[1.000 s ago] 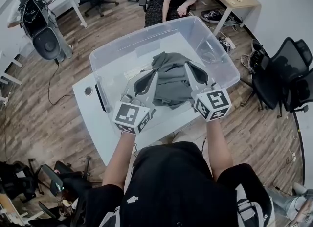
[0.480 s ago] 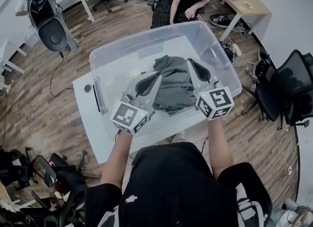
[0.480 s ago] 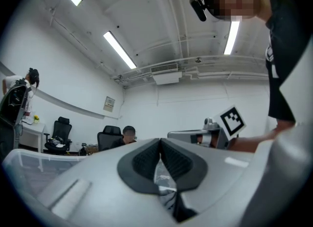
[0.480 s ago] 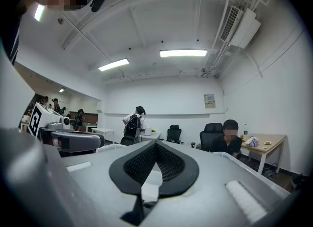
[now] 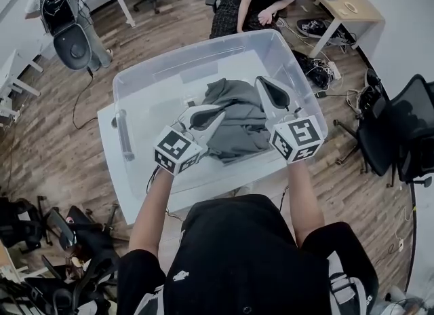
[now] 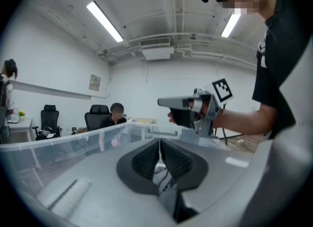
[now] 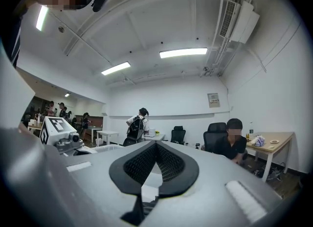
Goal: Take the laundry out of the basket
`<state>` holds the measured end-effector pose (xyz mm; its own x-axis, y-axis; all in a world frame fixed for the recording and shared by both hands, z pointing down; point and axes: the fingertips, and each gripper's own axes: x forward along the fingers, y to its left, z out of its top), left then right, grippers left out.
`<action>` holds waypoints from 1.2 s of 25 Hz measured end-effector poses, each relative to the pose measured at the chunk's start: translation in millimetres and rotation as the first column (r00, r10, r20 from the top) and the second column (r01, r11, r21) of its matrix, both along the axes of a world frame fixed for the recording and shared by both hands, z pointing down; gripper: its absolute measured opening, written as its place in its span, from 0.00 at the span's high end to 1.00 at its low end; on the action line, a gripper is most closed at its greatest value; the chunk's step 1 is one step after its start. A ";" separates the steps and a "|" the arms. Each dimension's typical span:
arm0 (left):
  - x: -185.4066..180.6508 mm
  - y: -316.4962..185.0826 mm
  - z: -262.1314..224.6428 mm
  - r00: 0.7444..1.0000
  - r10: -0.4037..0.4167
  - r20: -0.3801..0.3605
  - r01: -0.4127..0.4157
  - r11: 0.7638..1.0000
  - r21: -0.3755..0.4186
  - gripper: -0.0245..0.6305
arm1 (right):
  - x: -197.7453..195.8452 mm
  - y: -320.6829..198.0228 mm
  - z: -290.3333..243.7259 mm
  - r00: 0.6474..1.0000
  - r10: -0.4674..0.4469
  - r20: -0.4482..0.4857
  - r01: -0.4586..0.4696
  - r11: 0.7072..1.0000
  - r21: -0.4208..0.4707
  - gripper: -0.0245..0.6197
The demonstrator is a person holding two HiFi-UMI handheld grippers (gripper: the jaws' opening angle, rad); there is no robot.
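Head view shows grey laundry (image 5: pixel 234 120) bunched inside the clear basket (image 5: pixel 196 52), where the left gripper (image 6: pixel 160 147) is clamped tight on a fold of it. The right gripper (image 7: pixel 155 147) is closed too, with cloth low between its pads. Only the right gripper view shows a wall notice (image 7: pixel 213 100) beyond the basket, too small to read.
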<state>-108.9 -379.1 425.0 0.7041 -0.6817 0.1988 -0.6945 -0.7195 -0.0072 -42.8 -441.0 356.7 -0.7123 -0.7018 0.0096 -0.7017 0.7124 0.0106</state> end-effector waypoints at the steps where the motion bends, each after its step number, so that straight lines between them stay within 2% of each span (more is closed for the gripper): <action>1: 3.6 -3.1 11.7 0.999 0.019 0.026 -0.019 0.999 -0.032 0.90 | 2.3 -2.3 0.3 1.000 -0.003 0.004 0.003 1.000 0.000 0.96; 5: 19.5 -17.2 56.5 0.989 0.097 0.112 -0.082 0.988 -0.131 0.62 | 12.4 -12.4 4.7 1.000 -0.011 0.014 0.011 1.000 -0.010 0.96; 7: 26.0 -23.9 80.7 0.972 0.136 0.192 -0.104 0.981 -0.165 0.54 | 16.8 -17.2 7.3 1.000 -0.012 0.019 0.012 1.000 -0.017 0.96; 11: 41.1 -33.3 135.6 0.889 0.245 0.387 -0.163 0.959 -0.232 0.27 | 25.1 -24.2 12.6 1.000 -0.016 0.015 0.016 1.000 -0.024 0.96; 12: 43.1 -35.7 148.2 0.875 0.264 0.406 -0.167 0.951 -0.259 0.18 | 26.4 -25.2 13.3 1.000 -0.019 0.010 0.019 1.000 -0.024 0.96; 14: 45.6 -42.8 173.2 0.860 0.283 0.425 -0.154 0.937 -0.313 0.09 | 32.2 -28.4 14.3 1.000 -0.018 0.003 0.018 1.000 -0.024 0.96; 16: 47.9 -48.6 195.1 0.847 0.294 0.442 -0.139 0.927 -0.349 0.07 | 41.7 -32.7 15.6 1.000 -0.006 0.005 0.007 1.000 -0.029 0.96; 20: 49.0 -50.8 225.9 0.797 0.331 0.506 -0.123 0.908 -0.400 0.07 | 54.4 -37.8 20.4 1.000 0.004 -0.001 -0.004 0.999 -0.044 0.96; 24: 46.1 -58.6 250.9 0.785 0.339 0.519 -0.092 0.892 -0.444 0.07 | 55.4 -41.4 26.5 1.000 -0.005 -0.006 0.004 0.998 -0.058 0.96; 30: 44.4 -59.7 290.0 0.733 0.387 0.560 -0.073 0.863 -0.500 0.07 | 54.5 -45.6 35.6 1.000 -0.016 -0.013 0.015 0.997 -0.074 0.96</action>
